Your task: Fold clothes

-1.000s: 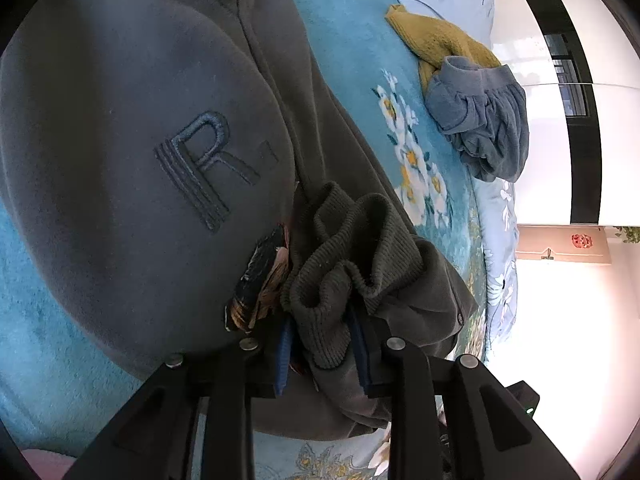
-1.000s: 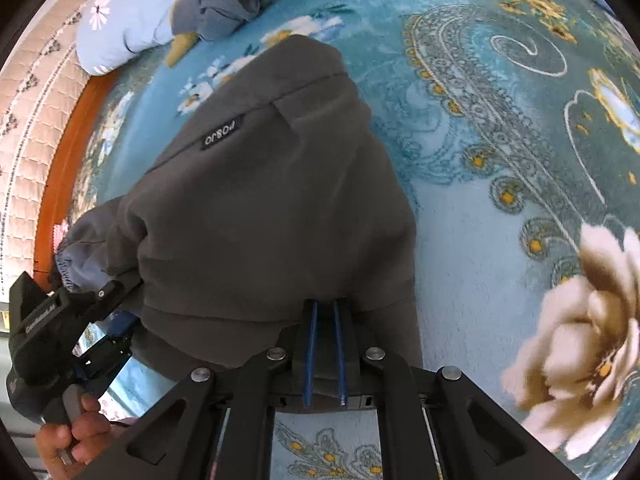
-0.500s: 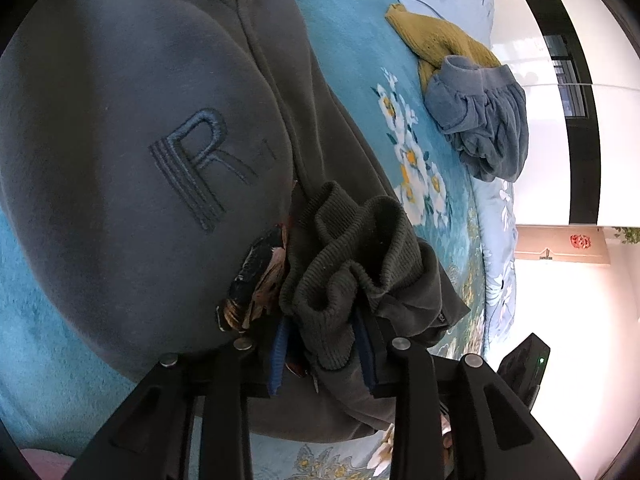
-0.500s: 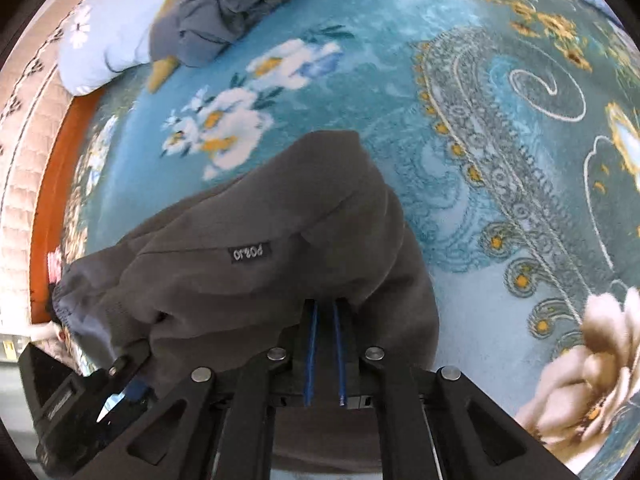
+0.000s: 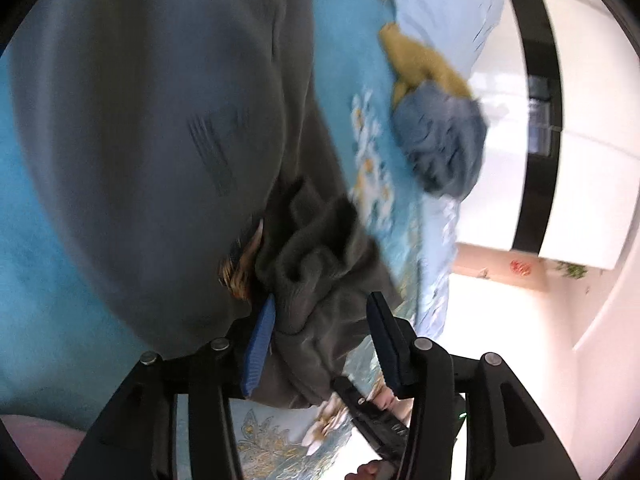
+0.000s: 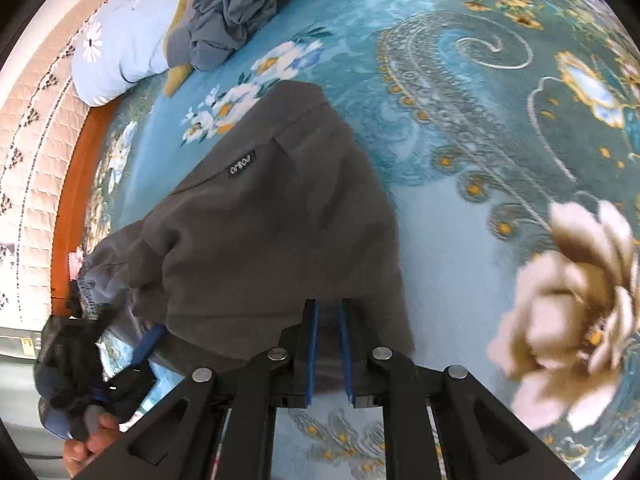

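Fingers of the left gripper stand spread apart, the ribbed cuff bunched loosely between them and touching only the left pad. The right gripper is clenched on the near edge of the grey sweatshirt, which lies spread on the teal floral blanket. Farther off, a crumpled blue garment rests against an ochre one, near a pale blue pillow by the headboard.
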Available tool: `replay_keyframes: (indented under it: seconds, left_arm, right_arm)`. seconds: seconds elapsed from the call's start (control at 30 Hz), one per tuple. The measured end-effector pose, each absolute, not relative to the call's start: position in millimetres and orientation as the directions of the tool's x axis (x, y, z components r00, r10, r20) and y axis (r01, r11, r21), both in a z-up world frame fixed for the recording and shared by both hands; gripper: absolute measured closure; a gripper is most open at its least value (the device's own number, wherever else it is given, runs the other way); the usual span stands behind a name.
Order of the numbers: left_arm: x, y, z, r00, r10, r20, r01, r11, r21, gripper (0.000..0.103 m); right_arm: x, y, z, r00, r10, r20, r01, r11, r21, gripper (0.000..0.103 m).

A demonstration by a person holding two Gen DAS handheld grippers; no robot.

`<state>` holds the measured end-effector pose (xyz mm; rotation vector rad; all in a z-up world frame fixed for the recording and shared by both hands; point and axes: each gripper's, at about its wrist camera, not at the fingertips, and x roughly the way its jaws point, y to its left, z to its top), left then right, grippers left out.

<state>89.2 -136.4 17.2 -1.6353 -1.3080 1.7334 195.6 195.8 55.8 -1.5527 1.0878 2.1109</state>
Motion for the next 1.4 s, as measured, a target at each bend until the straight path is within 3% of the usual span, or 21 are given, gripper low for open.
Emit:
replay_keyframes:
  seconds: [0.07,0.17,0.37,0.5,0.57,0.77,0.87,1.07,1.4]
  left_arm:
    - [80,-162,31,-0.292,0.794,-0.533,0.274,-0.464,-0.842,0.054]
    - [66,-219,45,-0.439,0.741,-0.507,0.297,-0.413,-0.861,0.045]
    - [65,-321,19,-0.563,0.524,-0.639,0.493,-0.407,-0.769,0.035]
    - [59,-344,-14,-0.543,0.526,-0.655,0.57,-0.342,-0.747,0.029]
    - [48,-341,-24,-0.536,0.557,-0.634,0.561,-0.326,-0.761,0.028]
    - [19,-325,-36,-0.518,0.575,-0.634,0.52,-0.377,-0.766,0.028]
    - [15,-317,-33,-0.53,0.575,-0.624,0.506,-0.376,-0.776,0.03]
    - [8,-311,-23,-0.53,0.543,-0.651,0.512,-0.408,-0.756,0.062]
    - [21,-293,50,-0.55,0.504,-0.666,0.383,-0.556,-0.738,0.066]
  right_arm:
    - [198,198,61,-0.365,-0.172,-0.915,-0.633,-0.674,0.379,0.09]
    - [199,200,67,-0.366,-0.152,-0.918,-0.648,-0.667,0.369,0.089]
    - [191,197,72,-0.369,-0.126,-0.921,-0.669,-0.652,0.358,0.072]
    - [186,189,70,-0.355,-0.127,-0.926,-0.677,-0.648,0.349,0.067]
    - [182,184,70,-0.353,-0.126,-0.927,-0.676,-0.651,0.346,0.062]
    - [175,180,78,-0.346,-0.107,-0.932,-0.677,-0.66,0.327,0.061]
    - [177,181,79,-0.338,-0.102,-0.935,-0.685,-0.655,0.319,0.059]
    - [183,183,80,-0.343,-0.107,-0.933,-0.691,-0.644,0.328,0.059]
    - [195,190,94,-0.421,-0.125,-0.899,-0.669,-0.626,0.401,0.059]
